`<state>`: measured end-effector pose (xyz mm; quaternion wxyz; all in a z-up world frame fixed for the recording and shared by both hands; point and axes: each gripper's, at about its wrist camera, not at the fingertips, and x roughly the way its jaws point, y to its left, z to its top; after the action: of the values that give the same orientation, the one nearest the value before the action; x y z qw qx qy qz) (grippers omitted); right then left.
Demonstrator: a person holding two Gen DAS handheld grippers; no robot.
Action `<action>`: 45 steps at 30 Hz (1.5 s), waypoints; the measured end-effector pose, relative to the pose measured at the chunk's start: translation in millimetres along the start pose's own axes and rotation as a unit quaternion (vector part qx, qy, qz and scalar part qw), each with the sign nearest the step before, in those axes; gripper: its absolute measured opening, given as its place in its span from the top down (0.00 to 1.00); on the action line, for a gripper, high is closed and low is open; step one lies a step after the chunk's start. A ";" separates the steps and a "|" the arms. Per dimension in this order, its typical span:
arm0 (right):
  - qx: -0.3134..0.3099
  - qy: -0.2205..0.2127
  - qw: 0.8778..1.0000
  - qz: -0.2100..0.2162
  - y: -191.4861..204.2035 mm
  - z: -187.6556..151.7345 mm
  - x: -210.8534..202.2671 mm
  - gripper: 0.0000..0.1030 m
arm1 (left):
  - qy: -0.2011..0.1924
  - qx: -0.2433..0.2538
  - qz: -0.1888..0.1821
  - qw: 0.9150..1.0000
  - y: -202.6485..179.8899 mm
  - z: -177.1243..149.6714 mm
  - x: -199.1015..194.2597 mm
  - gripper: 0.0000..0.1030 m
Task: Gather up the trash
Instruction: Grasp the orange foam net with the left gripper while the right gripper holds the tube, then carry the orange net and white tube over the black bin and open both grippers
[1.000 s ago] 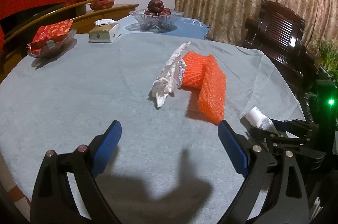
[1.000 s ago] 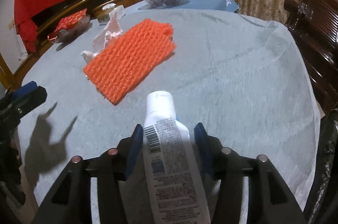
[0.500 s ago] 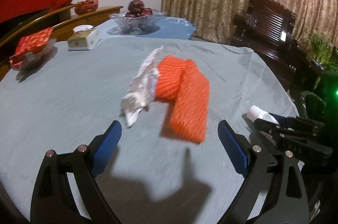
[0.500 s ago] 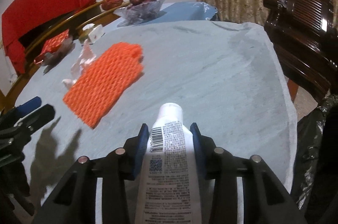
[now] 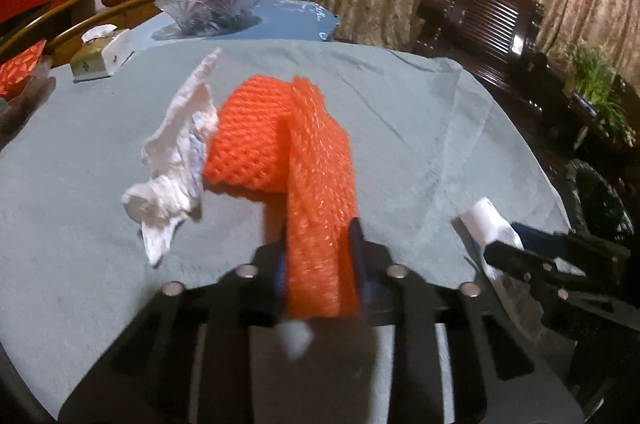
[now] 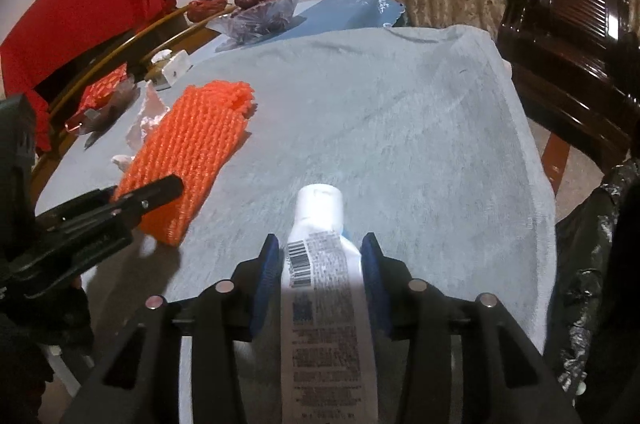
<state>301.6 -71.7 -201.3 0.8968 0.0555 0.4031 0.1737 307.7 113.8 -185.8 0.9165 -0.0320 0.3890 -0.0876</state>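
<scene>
An orange foam net (image 5: 280, 143) lies on the table's grey cloth (image 5: 400, 127); it also shows in the right wrist view (image 6: 192, 143). My left gripper (image 5: 320, 264) is shut on the near end of the net. A crumpled white paper (image 5: 176, 159) lies just left of the net, touching it. My right gripper (image 6: 320, 264) is shut on a white tube (image 6: 320, 264) with a barcode, held over the table's right front edge. The tube and the right gripper also show in the left wrist view (image 5: 488, 220).
At the table's far side stand a glass fruit bowl (image 5: 212, 7), a tissue box (image 5: 100, 55) and a red packet on a dish (image 6: 100, 91). A dark wooden chair (image 6: 568, 35) stands to the right. A black trash bag (image 6: 592, 264) hangs by the table's right edge.
My left gripper moved forward and closed on the near end of the orange net. My right gripper turned a little to the right, still holding the tube.
</scene>
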 end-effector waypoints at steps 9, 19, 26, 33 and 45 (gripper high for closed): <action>-0.002 0.015 1.000 -0.003 -6.2 -10.1 -9.0 0.58 | 0.004 -0.004 -0.013 1.000 -13.3 -24.8 -36.6 0.87; -0.017 0.024 1.000 -0.003 -3.4 -13.0 -11.1 0.82 | 0.019 0.007 -0.008 1.000 -26.3 -37.4 -40.7 0.86; -0.030 0.013 0.999 0.010 12.0 -9.4 -24.7 0.85 | 0.019 0.005 -0.004 1.000 -25.7 -38.5 -47.8 0.86; -0.039 0.021 0.999 0.014 27.3 -6.2 -19.9 0.85 | 0.019 0.007 0.001 1.000 -23.0 -39.8 -53.1 0.85; -0.045 0.023 0.999 0.003 24.1 -8.8 -6.5 0.98 | 0.016 0.010 0.002 1.000 -17.5 -30.8 -37.7 0.84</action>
<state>284.6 -51.9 -196.8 0.8882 0.0119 0.4155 0.1956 257.5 103.9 -178.4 0.9104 -0.0206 0.4032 -0.0903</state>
